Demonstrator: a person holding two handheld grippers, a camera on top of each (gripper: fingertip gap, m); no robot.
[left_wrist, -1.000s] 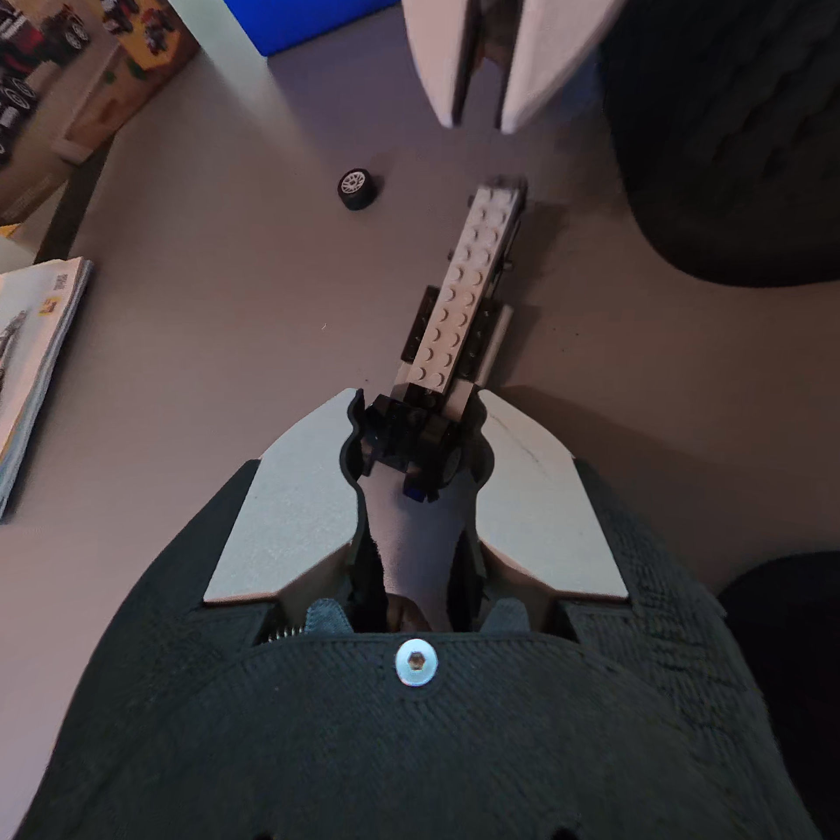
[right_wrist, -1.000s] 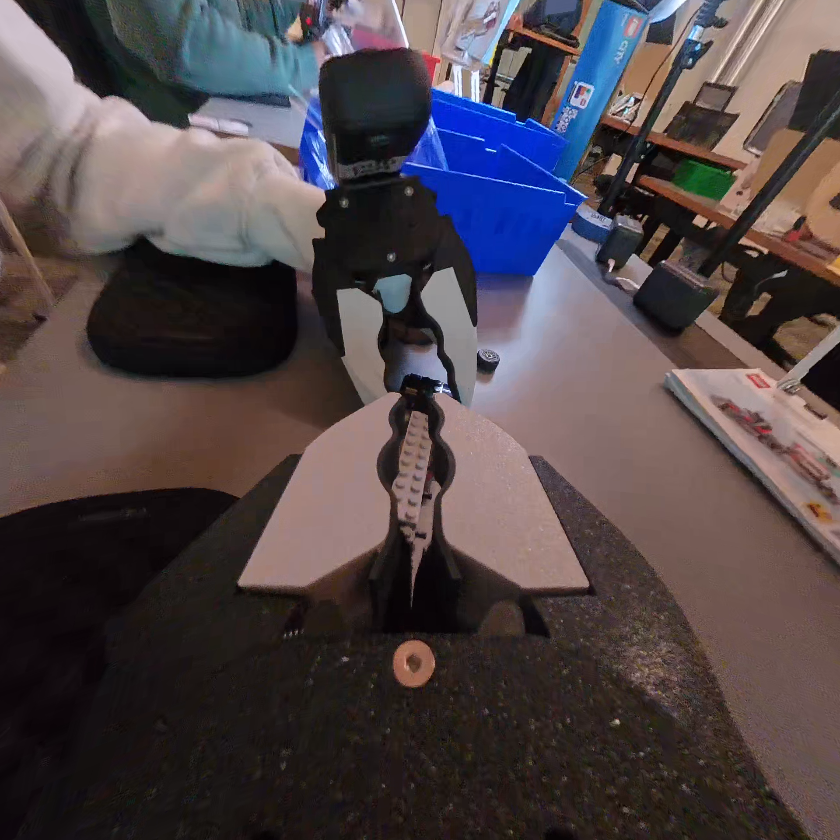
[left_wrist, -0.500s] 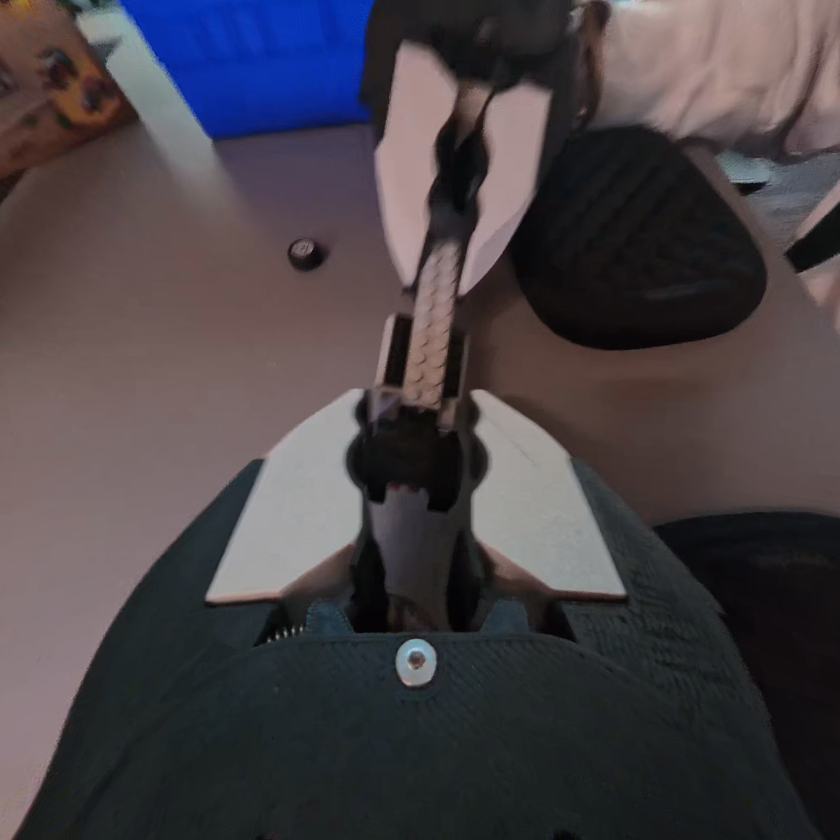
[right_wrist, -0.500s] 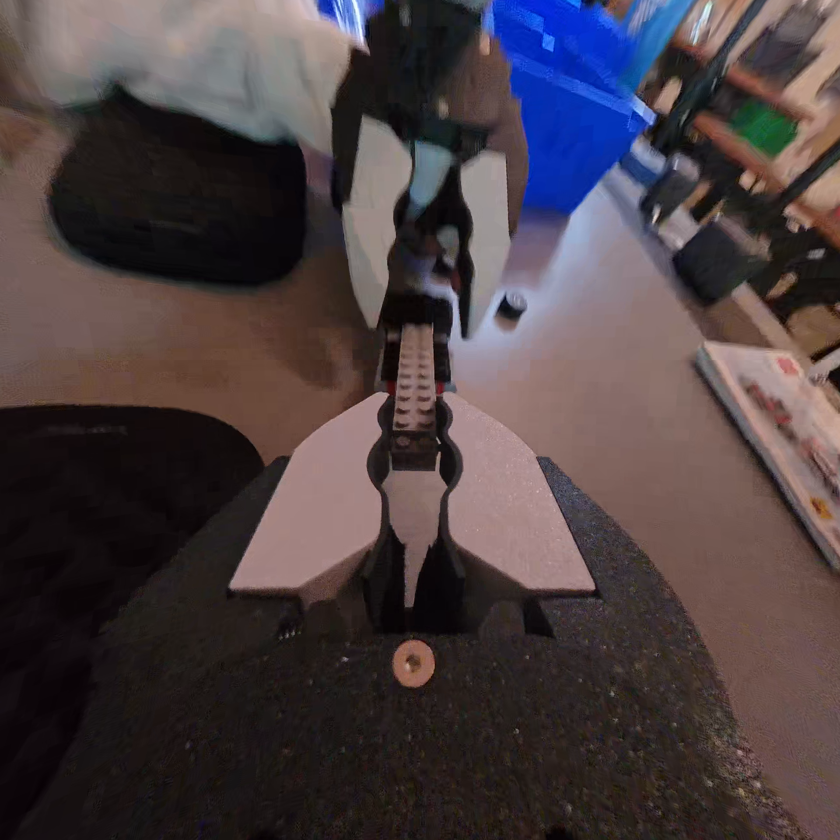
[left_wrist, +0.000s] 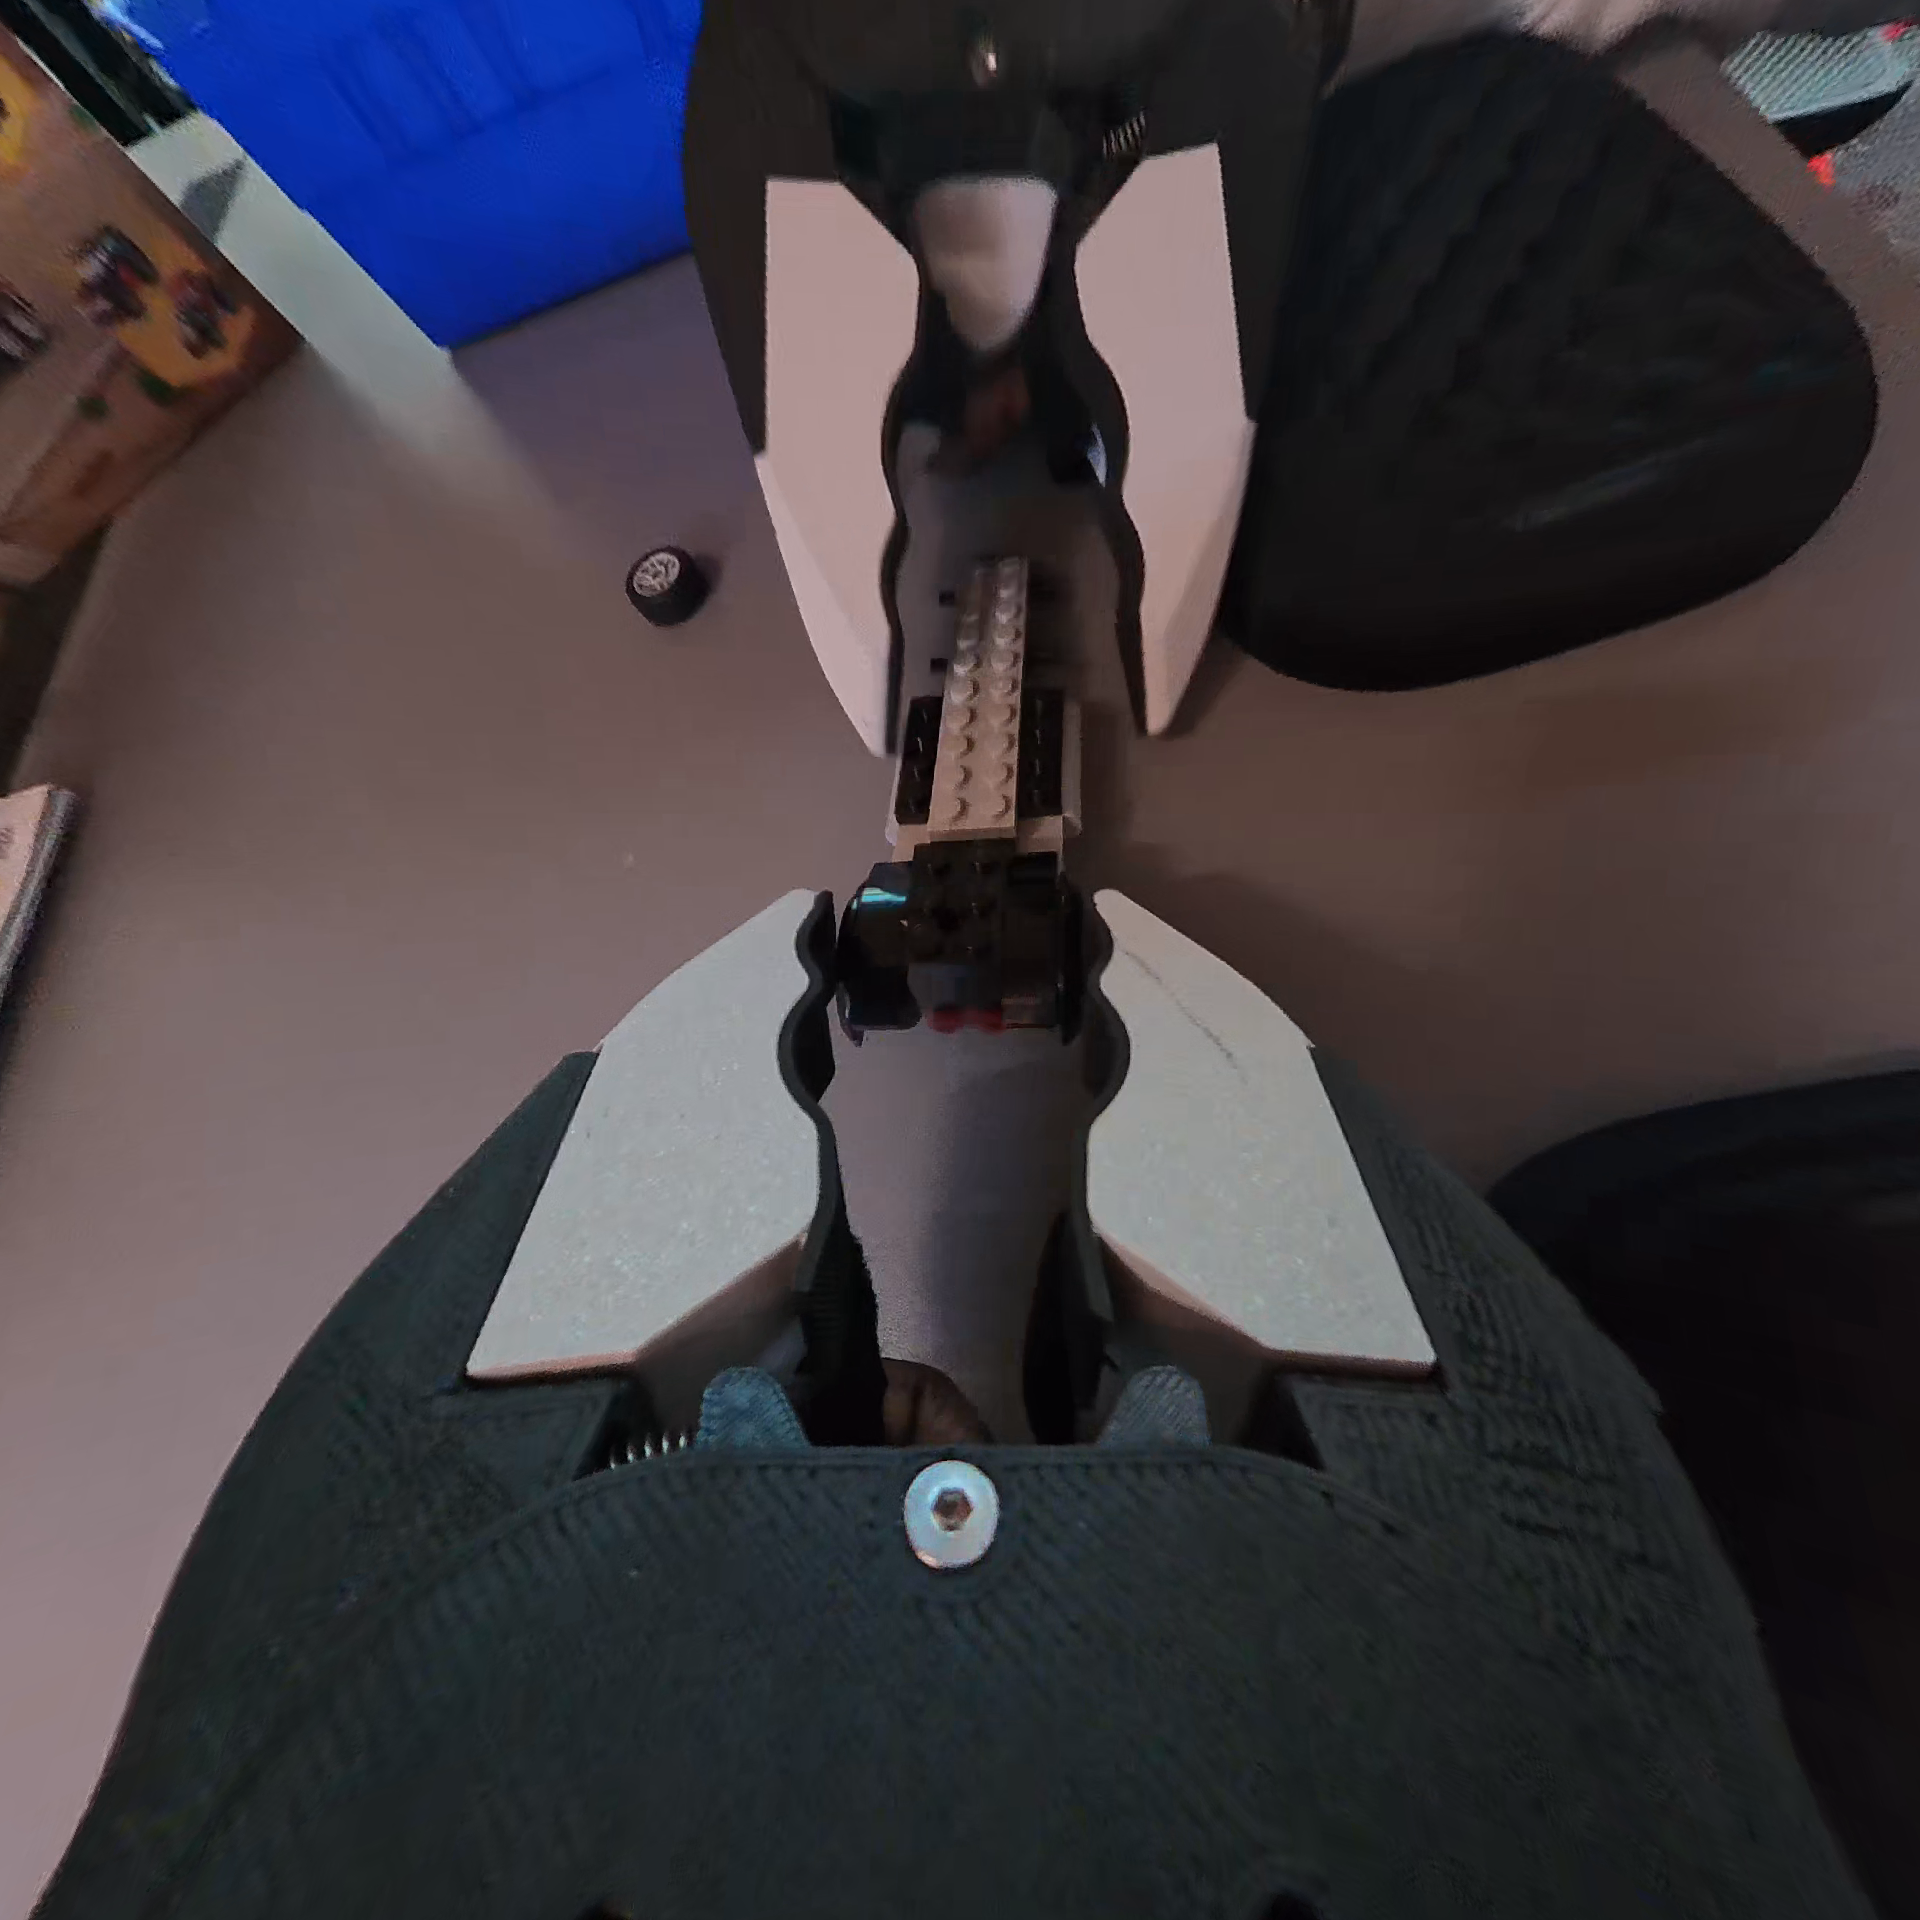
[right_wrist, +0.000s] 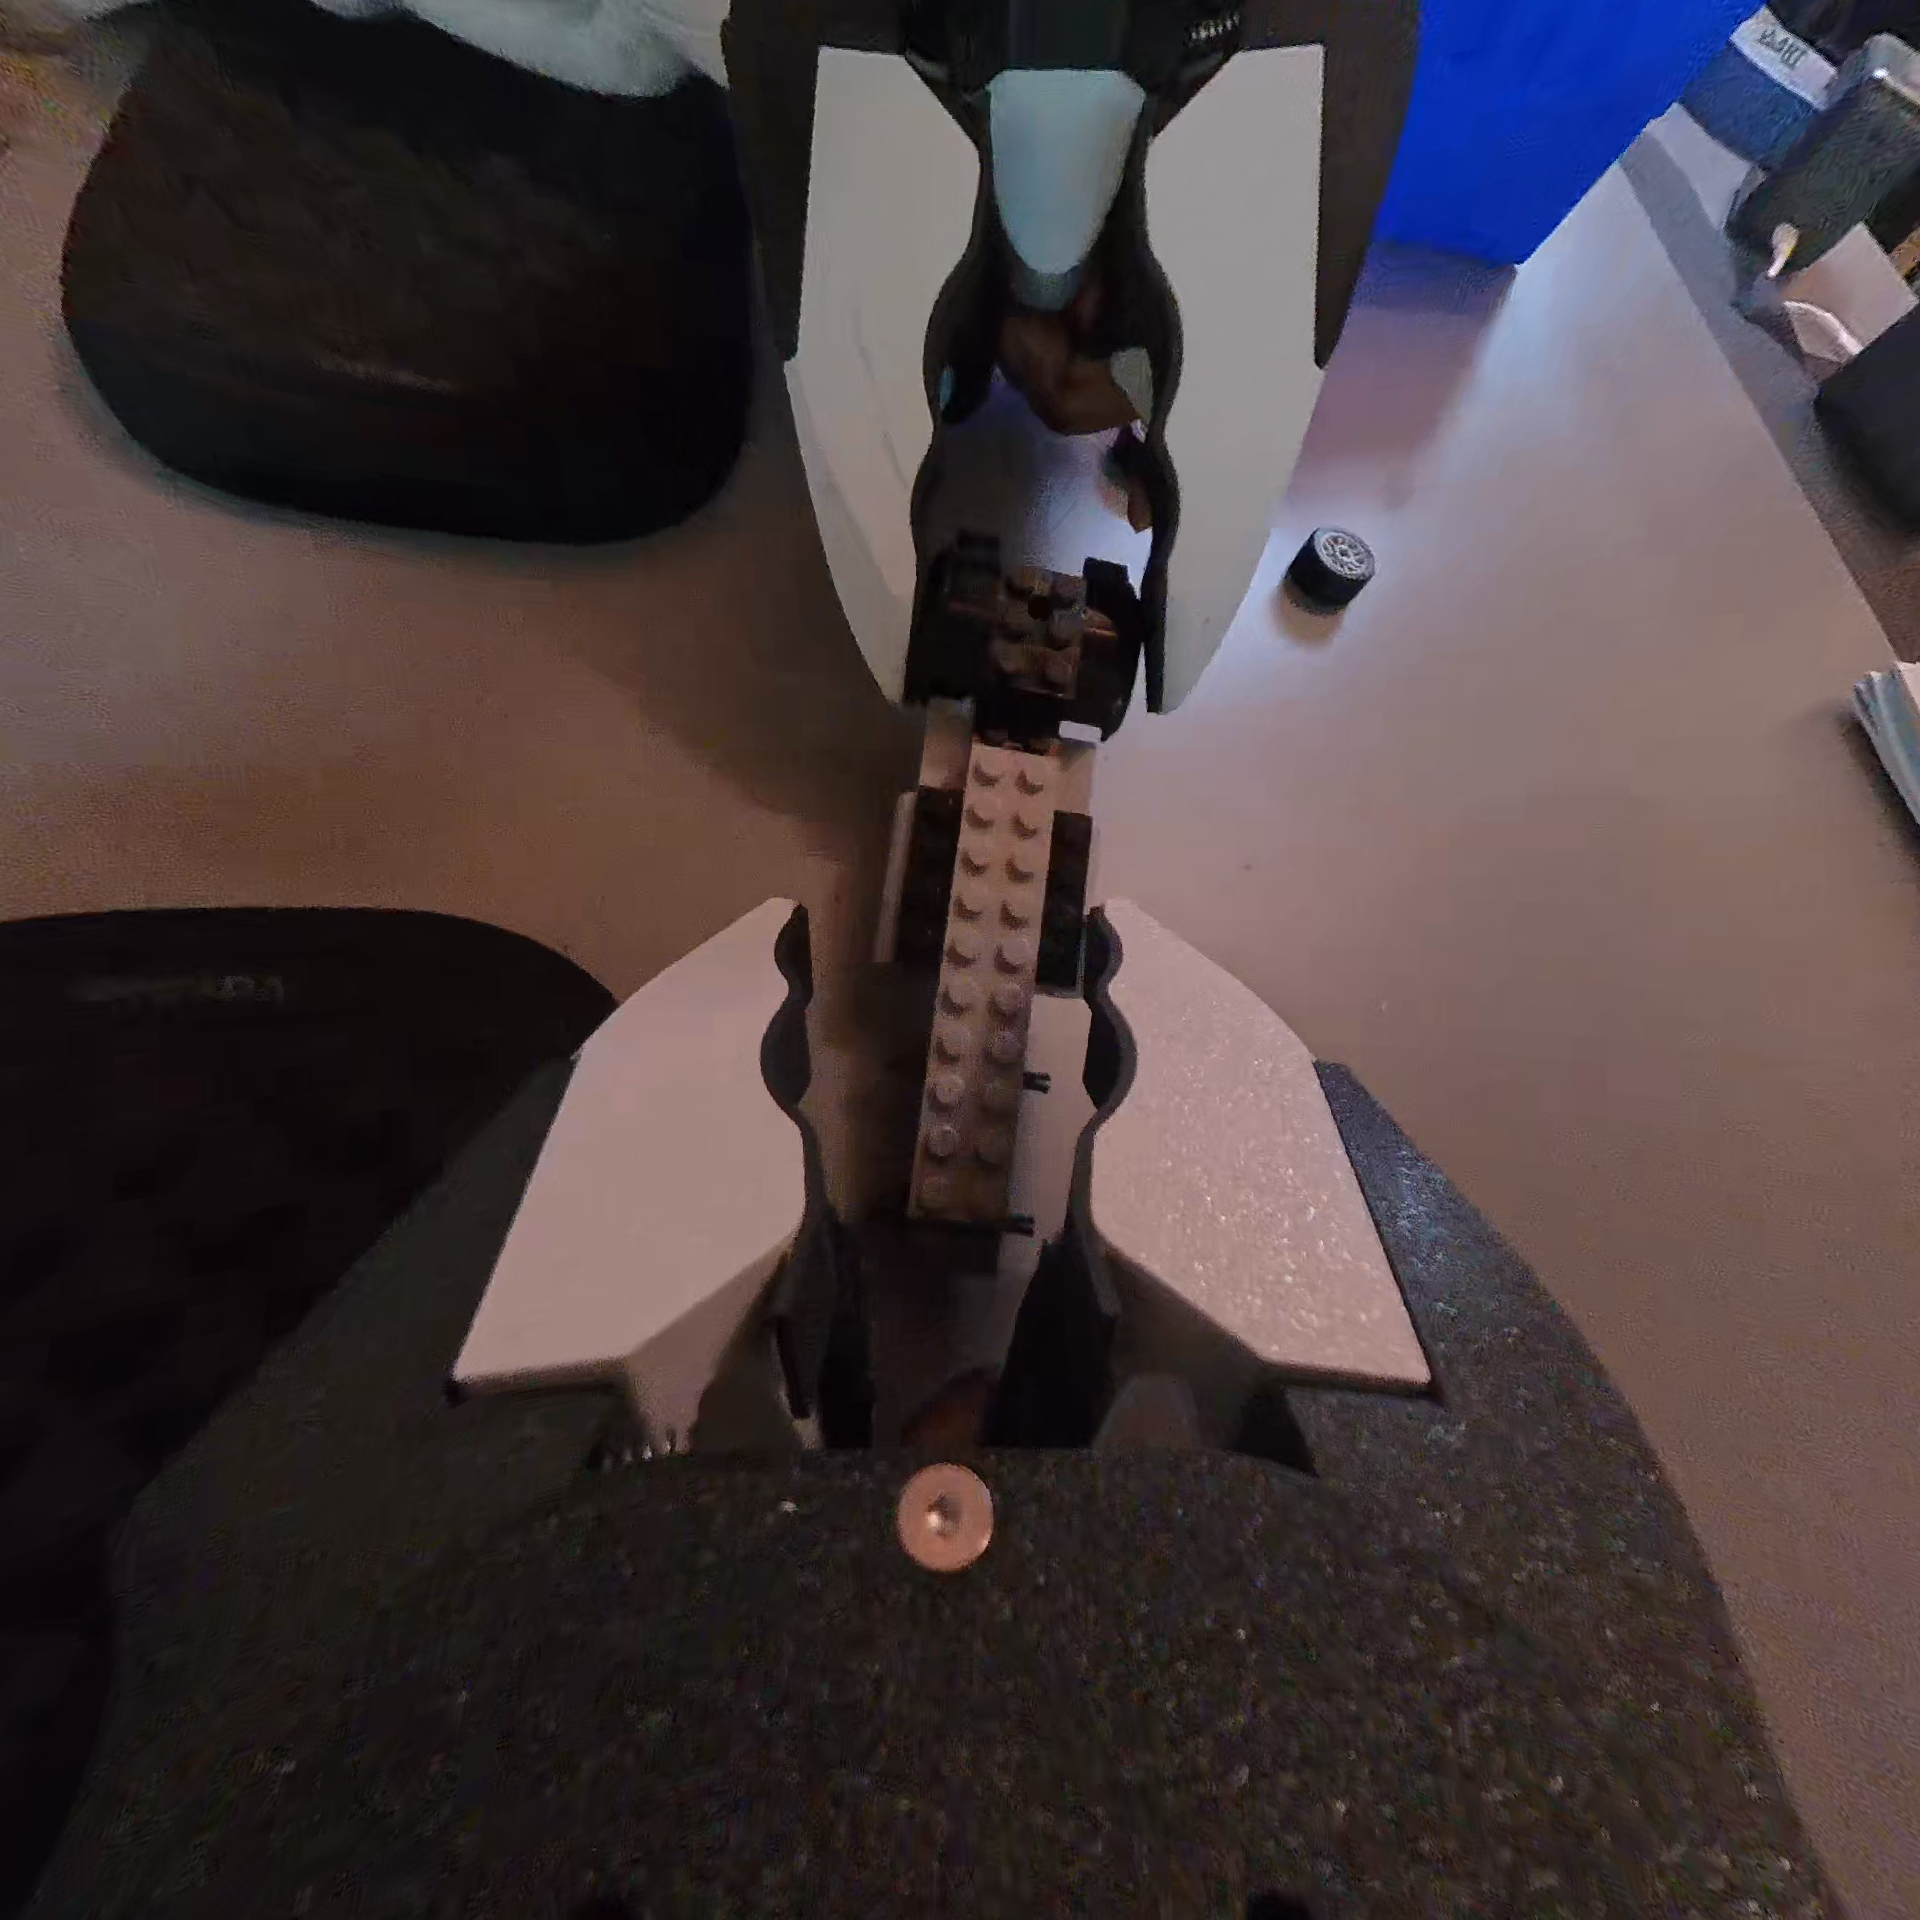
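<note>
Running left to right in the left wrist view, the surface (left_wrist: 364, 883) meets a booklet's edge (left_wrist: 26, 883) at mid left and a printed box (left_wrist: 114, 312) at upper left. A blue bin (left_wrist: 436, 156) closes off the top. Bare surface lies around a loose black wheel (left_wrist: 667, 587) left of centre. To the right, one black pad (left_wrist: 1558, 364) sits at upper right and another (left_wrist: 1745, 1299) at lower right, with a strip of surface between them.

At centre, the left claw (left_wrist: 956, 956) is clamped on the dark end of a brick-built model (left_wrist: 977, 727), with its pads (left_wrist: 816, 977) pressing both sides of that block. The model's long grey studded plate reaches away toward the top of the frame.

In the right wrist view, the right claw (right_wrist: 945, 987) stands apart around the plate's other end. The left pad (right_wrist: 790, 997) is clear of the model with surface showing between them, and the right pad lies just beside the model's black side piece. The wheel (right_wrist: 1330, 569) lies right of centre, with open surface beyond it up to a booklet's corner (right_wrist: 1891, 727) at the right edge.
</note>
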